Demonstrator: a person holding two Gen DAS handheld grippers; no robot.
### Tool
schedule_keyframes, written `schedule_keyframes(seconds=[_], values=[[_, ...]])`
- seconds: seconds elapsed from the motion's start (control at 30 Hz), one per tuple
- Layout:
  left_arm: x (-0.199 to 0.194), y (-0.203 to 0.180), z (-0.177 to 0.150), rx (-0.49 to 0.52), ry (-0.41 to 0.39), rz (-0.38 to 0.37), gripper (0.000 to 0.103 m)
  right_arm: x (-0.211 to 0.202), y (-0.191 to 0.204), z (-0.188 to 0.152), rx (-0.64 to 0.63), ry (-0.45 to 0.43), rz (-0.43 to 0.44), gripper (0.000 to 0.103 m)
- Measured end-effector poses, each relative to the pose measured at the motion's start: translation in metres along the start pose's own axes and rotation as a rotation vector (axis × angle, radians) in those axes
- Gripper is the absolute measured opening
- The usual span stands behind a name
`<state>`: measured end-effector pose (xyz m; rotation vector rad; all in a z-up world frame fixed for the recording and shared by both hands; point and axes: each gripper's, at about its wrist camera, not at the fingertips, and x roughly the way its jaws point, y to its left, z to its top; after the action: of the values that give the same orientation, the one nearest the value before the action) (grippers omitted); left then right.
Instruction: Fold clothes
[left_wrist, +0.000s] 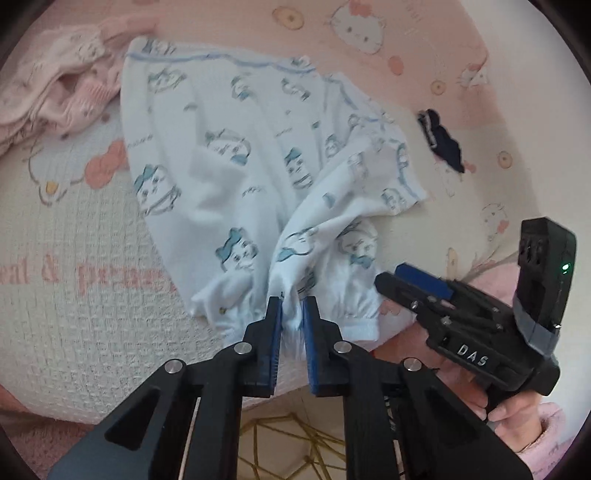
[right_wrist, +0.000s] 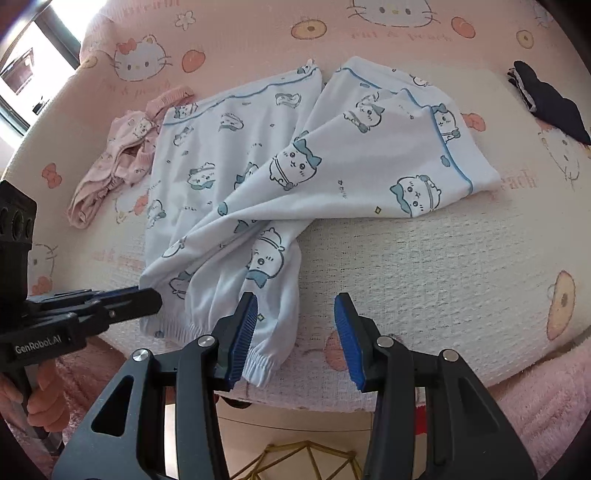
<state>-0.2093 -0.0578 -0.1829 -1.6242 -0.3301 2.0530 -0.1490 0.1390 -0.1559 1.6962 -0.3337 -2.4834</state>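
Pinching hard now, the left tongs (left_wrist: 291, 308) have the gathered cuff end of the white printed pajama pants (left_wrist: 258, 177) bunched between their blue pads, which looks like a hold meant to carry that end over for a fold. The pants sprawl across the bed (right_wrist: 424, 258), legs crossing, waistband away toward the far side. Right tongs (right_wrist: 295, 336) stand half open and empty, one pad just over the other elastic cuff, the rest of the gap over bare bedding. A pink garment (right_wrist: 118, 162) lies beside the pants, a dark garment (right_wrist: 546, 103) well apart.
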Motion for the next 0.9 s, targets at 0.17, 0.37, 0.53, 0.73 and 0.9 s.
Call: schedule_keyframes(seconds=[0.17, 0.37, 0.53, 0.73, 0.9], values=[[-0.026, -0.004, 0.011, 0.017, -0.100, -0.079, 0.007, -0.007, -0.003, 0.002, 0.023, -0.018, 0.012, 0.044], [-0.035, 0.014, 0.009, -0.018, -0.110, -0.008, 0.007, -0.007, 0.010, 0.003, -0.030, -0.040, 0.059, 0.044], [-0.011, 0.041, -0.003, -0.075, 0.007, 0.087, 0.007, 0.022, 0.030, 0.007, -0.094, 0.011, 0.010, 0.044], [0.010, 0.043, -0.007, -0.031, 0.070, 0.187, 0.011, 0.042, 0.022, 0.007, -0.071, 0.100, -0.049, 0.058], [-0.012, 0.030, -0.002, 0.010, -0.013, 0.153, 0.012, 0.033, 0.026, 0.012, -0.076, 0.042, -0.028, 0.058]])
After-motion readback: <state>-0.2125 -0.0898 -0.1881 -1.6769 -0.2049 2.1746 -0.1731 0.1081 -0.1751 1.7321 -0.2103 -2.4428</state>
